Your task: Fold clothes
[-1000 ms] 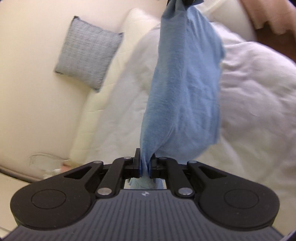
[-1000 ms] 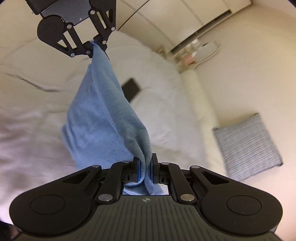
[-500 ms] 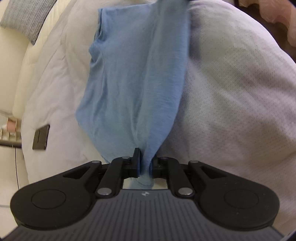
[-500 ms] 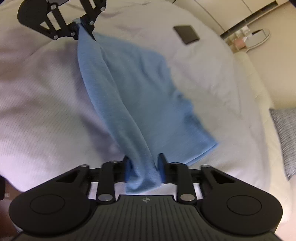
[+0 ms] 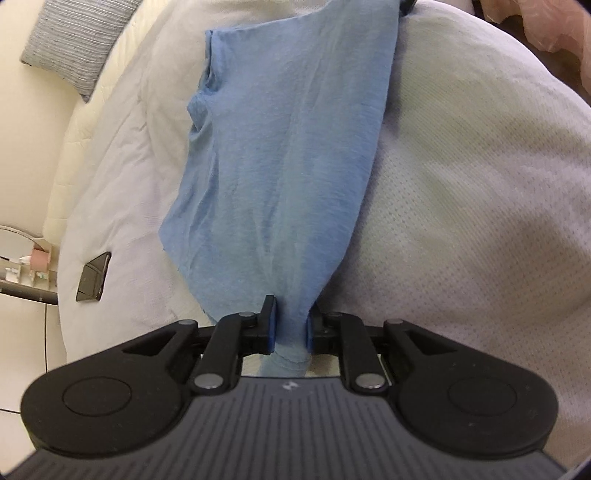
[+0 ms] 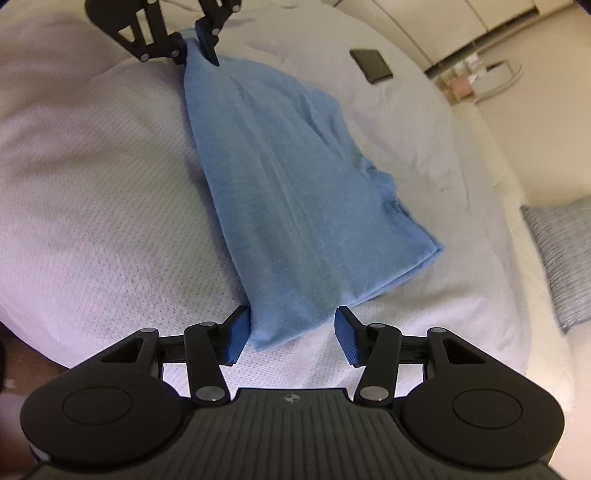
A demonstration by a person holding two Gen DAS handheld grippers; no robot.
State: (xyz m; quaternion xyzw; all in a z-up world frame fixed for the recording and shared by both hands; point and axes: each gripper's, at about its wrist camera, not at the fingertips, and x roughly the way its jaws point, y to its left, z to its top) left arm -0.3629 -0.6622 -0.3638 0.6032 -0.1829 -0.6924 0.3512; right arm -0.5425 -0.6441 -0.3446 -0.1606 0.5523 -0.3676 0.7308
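A light blue garment (image 5: 288, 147) lies folded lengthwise on the white bed cover (image 5: 461, 203), stretched between my two grippers. My left gripper (image 5: 290, 310) still has one bunched end of it between its pads, and its jaws are opening. The right wrist view shows that left gripper (image 6: 197, 44) at the far end of the garment (image 6: 288, 177), with the cloth rising into its fingers. My right gripper (image 6: 291, 317) stands open and its jaws are widening. The near corner of the garment lies flat between them, touching the left pad only.
A dark flat phone-like object (image 6: 371, 65) lies on the bed cover (image 6: 92, 184) beyond the garment. A grey striped pillow (image 6: 561, 251) rests by the cream bed edge. A small round side table (image 6: 487, 77) holds small items. Pink fabric (image 5: 546, 26) shows past the bed.
Both grippers came down, and the garment went from hanging between them to lying on the bed. The right jaws opened and let go of their corner. The left jaws widened a little.
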